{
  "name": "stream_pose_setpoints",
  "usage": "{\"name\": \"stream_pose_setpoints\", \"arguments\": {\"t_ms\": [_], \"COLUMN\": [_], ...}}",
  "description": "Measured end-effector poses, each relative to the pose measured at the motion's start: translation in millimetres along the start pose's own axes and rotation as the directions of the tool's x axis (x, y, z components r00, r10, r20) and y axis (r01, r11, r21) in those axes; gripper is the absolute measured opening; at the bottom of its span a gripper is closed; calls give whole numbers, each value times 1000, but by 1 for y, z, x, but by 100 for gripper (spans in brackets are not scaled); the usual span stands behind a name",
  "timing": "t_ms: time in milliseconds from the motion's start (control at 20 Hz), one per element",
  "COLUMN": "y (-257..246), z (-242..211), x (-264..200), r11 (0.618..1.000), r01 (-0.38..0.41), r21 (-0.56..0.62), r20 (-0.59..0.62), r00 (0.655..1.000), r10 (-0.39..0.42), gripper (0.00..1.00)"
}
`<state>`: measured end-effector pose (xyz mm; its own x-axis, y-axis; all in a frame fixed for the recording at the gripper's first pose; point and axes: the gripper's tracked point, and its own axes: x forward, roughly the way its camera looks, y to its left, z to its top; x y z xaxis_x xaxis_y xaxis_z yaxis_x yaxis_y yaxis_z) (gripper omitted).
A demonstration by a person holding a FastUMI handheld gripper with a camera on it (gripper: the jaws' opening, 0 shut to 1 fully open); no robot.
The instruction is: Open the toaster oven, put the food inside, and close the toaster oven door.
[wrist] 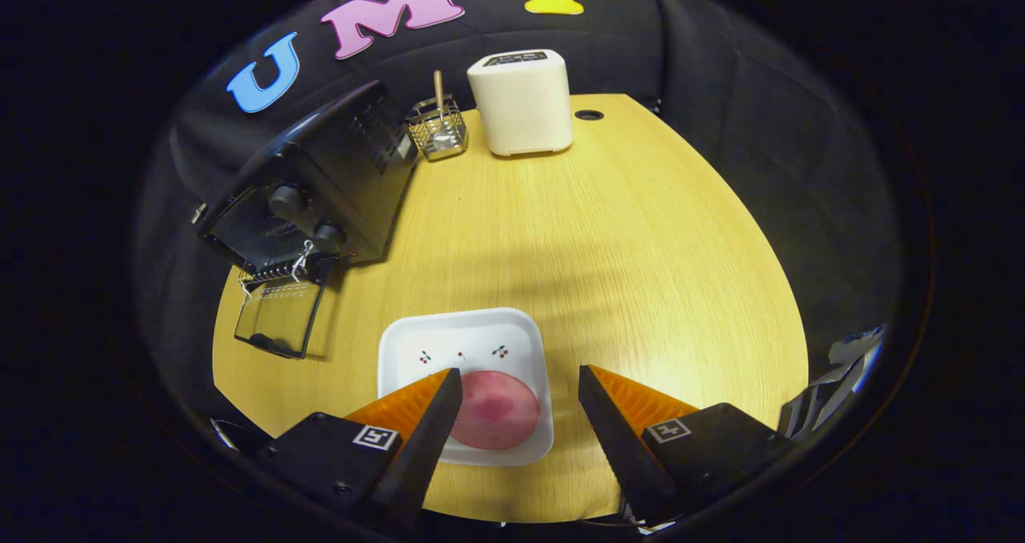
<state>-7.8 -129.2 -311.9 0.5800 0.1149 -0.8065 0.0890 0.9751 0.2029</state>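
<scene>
Gripper (520, 383) spread wide, nothing between the fingers yet. Hovering above the table (625, 239).

Food (495, 420): pink rounded slab, looks like a slice of ham or similar, lying flat on a white square plate (460, 335). Sits just ahead of the fingers, tucked against the inner side of the left finger and offset left of the gap centre. Needs a shift left before closing, else the right finger closes on air.

Handling guess: light, soft, probably a bit slick on the glazed plate. Low profile, so little edge to bite. Best bet: straddle across the narrow width, fingertips down near the plate surface, close gently. Hard squeeze likely deforms or squirts it out. Plate itself light and may slide if a fingertip drags on it.

Toaster oven (312, 183) far ahead and to the left, door (276, 319) already dropped open, lying flat toward the table. Cavity opening faces this way, dark inside, rack not resolvable.

Beyond: wire basket (439, 130) and a white appliance (522, 102) at the far end, well clear of the carry path.
</scene>
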Motion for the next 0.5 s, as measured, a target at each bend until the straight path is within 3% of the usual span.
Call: {"name": "stream_pose_setpoints", "arguments": {"t_ms": [250,300,450,500], "y": [-4,-6,-3,-3], "z": [-11,-13,-14,-13], "x": [28,31,34,35], "r11": [1000,1000,1000,1000], "r01": [5,13,13,15], "r21": [18,12,-14,-12], "r20": [-94,-114,-120,-124], "r00": [996,993,993,992], "r10": [-4,-12,-14,-16], "gripper": [85,74,61,52]}}
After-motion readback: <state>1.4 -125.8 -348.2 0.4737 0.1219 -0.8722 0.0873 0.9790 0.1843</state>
